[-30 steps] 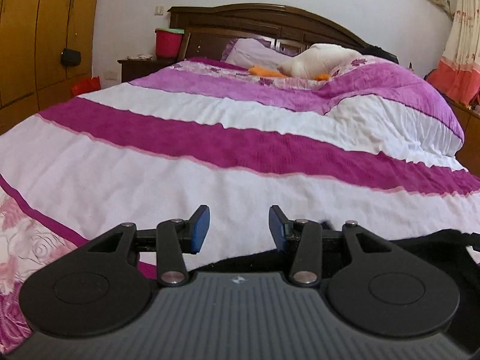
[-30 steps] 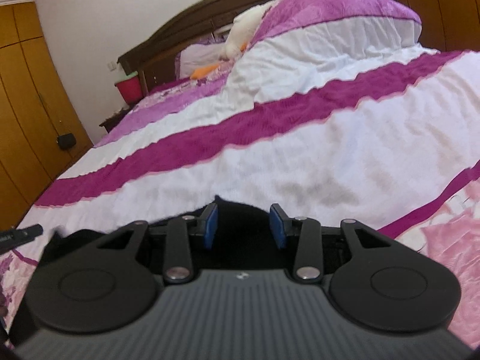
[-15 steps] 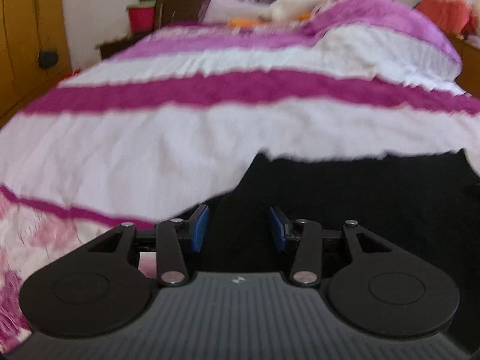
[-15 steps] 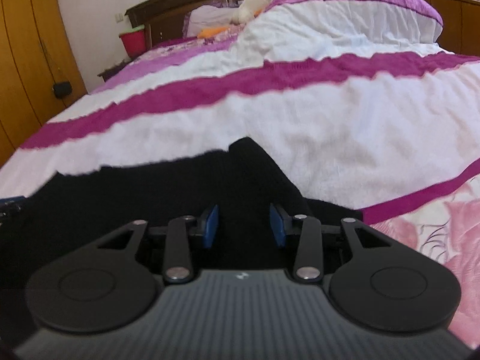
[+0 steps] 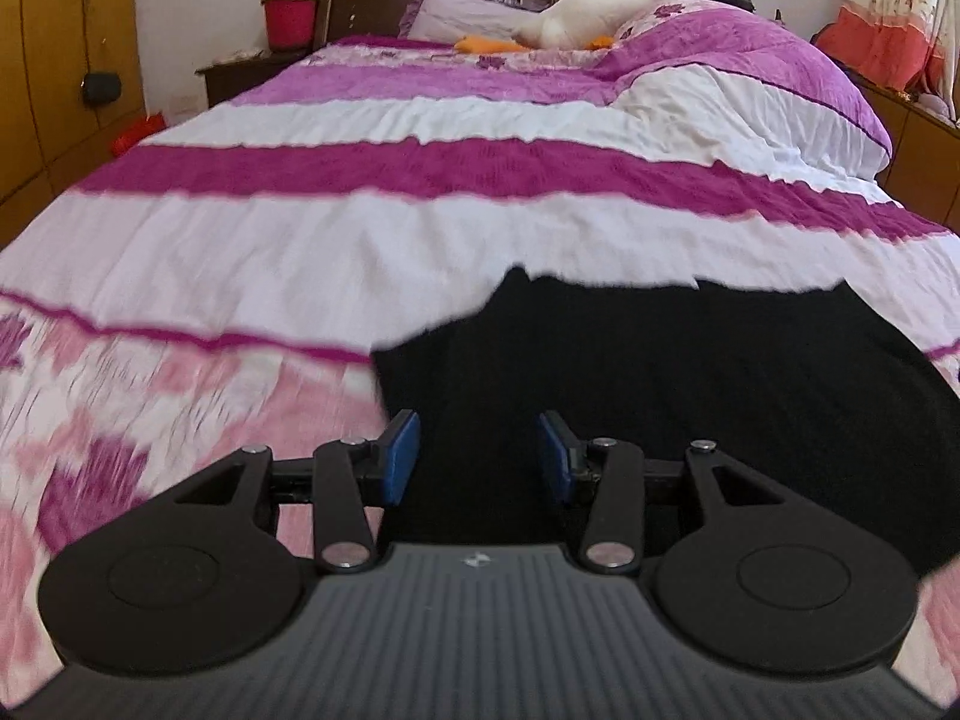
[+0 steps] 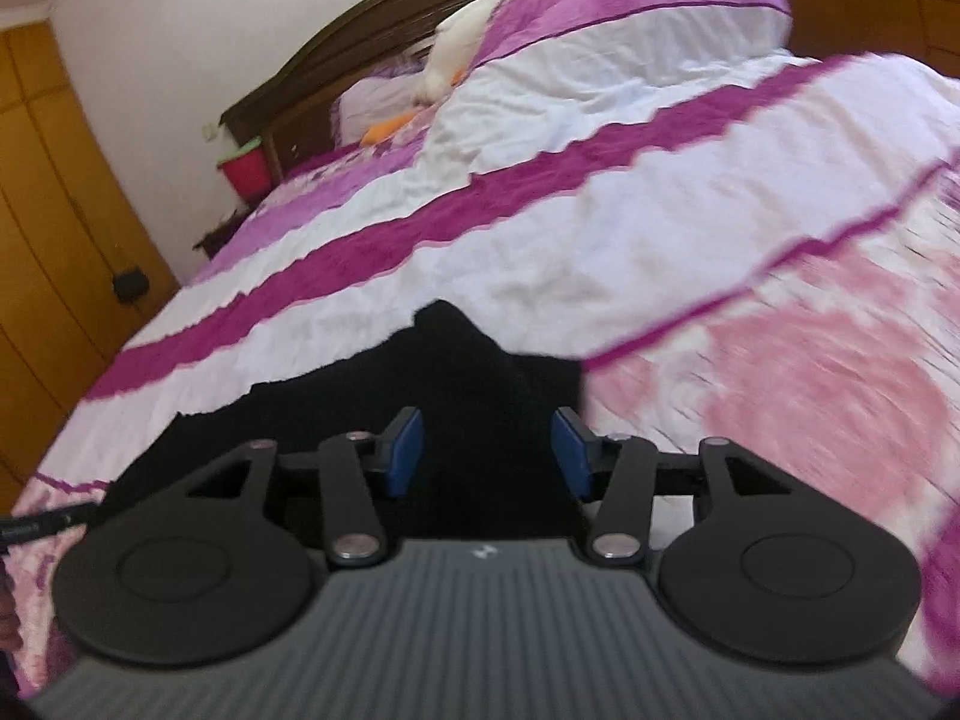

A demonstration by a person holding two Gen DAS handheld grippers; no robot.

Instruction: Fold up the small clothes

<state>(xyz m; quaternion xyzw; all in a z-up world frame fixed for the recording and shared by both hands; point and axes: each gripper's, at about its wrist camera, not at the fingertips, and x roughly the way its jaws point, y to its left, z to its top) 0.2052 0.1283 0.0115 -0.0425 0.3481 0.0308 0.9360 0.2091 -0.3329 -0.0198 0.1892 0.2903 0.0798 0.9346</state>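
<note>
A black garment (image 5: pixel 660 360) lies flat on the bed near its foot, across the white and pink parts of the cover. It also shows in the right wrist view (image 6: pixel 456 384). My left gripper (image 5: pixel 478 456) is open over the garment's near left part, its blue pads (image 5: pixel 399 456) apart with black cloth between them. My right gripper (image 6: pixel 489 450) is open over the garment's near right corner, pads (image 6: pixel 570 450) apart. Whether either gripper touches the cloth I cannot tell.
The bed cover (image 5: pixel 420 228) has white and magenta stripes. A folded quilt (image 5: pixel 750 72), pillows and a white plush toy (image 5: pixel 588 12) lie at the head. A red bucket (image 5: pixel 291 18) stands on a nightstand; wooden wardrobes (image 6: pixel 42 210) line the left.
Both grippers have pulled back toward the foot of the bed and tipped down. The black garment, first barely seen, now lies spread ahead of both. Both stay open.
</note>
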